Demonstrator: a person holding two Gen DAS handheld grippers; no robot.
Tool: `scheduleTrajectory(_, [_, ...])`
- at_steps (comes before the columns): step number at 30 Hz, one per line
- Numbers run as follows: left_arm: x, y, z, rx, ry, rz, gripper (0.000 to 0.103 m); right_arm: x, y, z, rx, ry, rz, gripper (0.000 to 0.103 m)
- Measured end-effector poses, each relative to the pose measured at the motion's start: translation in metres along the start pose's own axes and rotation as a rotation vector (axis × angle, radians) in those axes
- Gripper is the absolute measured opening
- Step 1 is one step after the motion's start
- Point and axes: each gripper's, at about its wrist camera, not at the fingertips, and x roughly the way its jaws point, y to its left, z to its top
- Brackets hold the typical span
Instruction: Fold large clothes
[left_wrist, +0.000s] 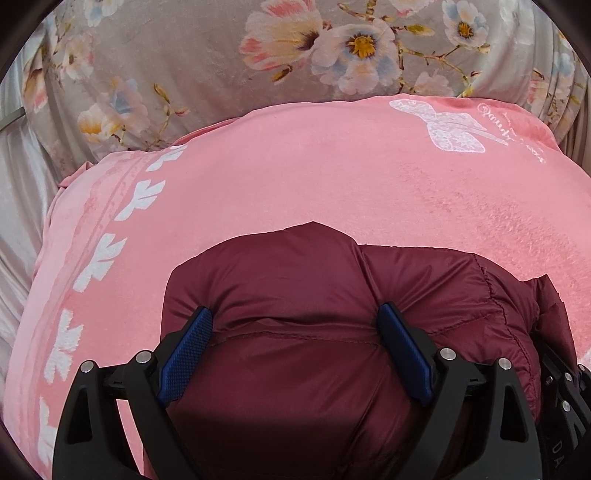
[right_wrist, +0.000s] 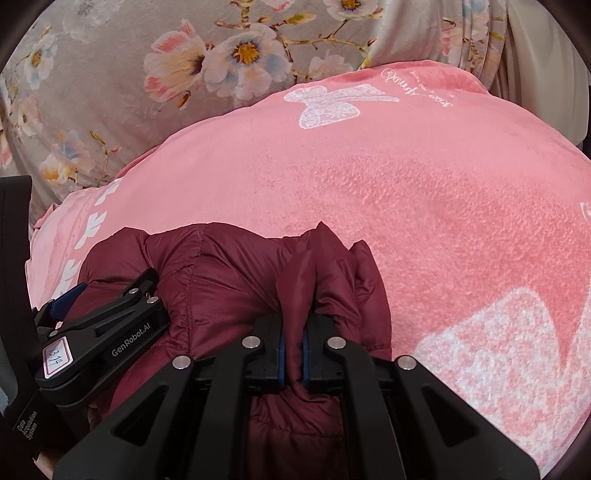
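A shiny, quilted maroon puffer jacket (left_wrist: 295, 295) lies bunched on a plush pink blanket (left_wrist: 332, 177). The right gripper (right_wrist: 293, 354) pinches a fold; the left gripper (left_wrist: 295, 347) stands wide, apparently pressing the padding.

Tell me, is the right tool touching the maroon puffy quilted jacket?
Touching. In the right wrist view the right tool is shut on a pinched fold of the maroon puffy quilted jacket.

Your jacket (left_wrist: 295, 295) lies on the blanket (left_wrist: 332, 177), near its front edge; the sheet (left_wrist: 184, 55) lies behind the blanket, spreading left and right.
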Motion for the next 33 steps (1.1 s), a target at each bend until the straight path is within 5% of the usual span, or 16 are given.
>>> scheduleTrajectory(5, [-0.003, 0.004, -0.001, -0.016, 0.014, -0.022, 0.089, 0.001, -0.005, 0.003, 0.017, 0.005, 0.034, 0.004])
scheduleTrajectory(14, [-0.089, 0.065, -0.042, -0.139, 0.098, -0.258, 0.085, -0.074, -0.034, -0.019, 0.046, 0.021, 0.145, 0.026])
scheduleTrajectory(17, [-0.108, 0.076, -0.066, -0.155, 0.124, -0.284, 0.072, -0.097, -0.03, -0.041, 0.0, 0.047, 0.149, 0.026])
scheduleTrajectory(22, [-0.123, 0.08, -0.098, -0.176, 0.156, -0.285, 0.034, -0.108, -0.022, -0.074, -0.062, 0.085, 0.12, 0.026])
scheduleTrajectory(24, [-0.122, 0.078, -0.107, -0.173, 0.174, -0.284, 0.028, -0.107, -0.02, -0.084, -0.08, 0.091, 0.097, 0.025])
scheduleTrajectory(29, [-0.135, 0.076, -0.123, -0.155, 0.147, -0.28, 0.031, -0.113, -0.024, -0.093, -0.086, 0.085, 0.087, 0.029])
scheduleTrajectory(30, [-0.136, 0.082, -0.123, -0.177, 0.152, -0.312, 0.037, -0.116, -0.026, -0.09, -0.074, 0.082, 0.095, 0.032])
scheduleTrajectory(32, [-0.136, 0.095, -0.121, -0.233, 0.163, -0.372, 0.058, -0.122, -0.035, -0.084, -0.031, 0.06, 0.109, 0.06])
scheduleTrajectory(33, [-0.136, 0.102, -0.12, -0.265, 0.163, -0.382, 0.069, -0.124, -0.04, -0.081, -0.006, 0.048, 0.111, 0.064])
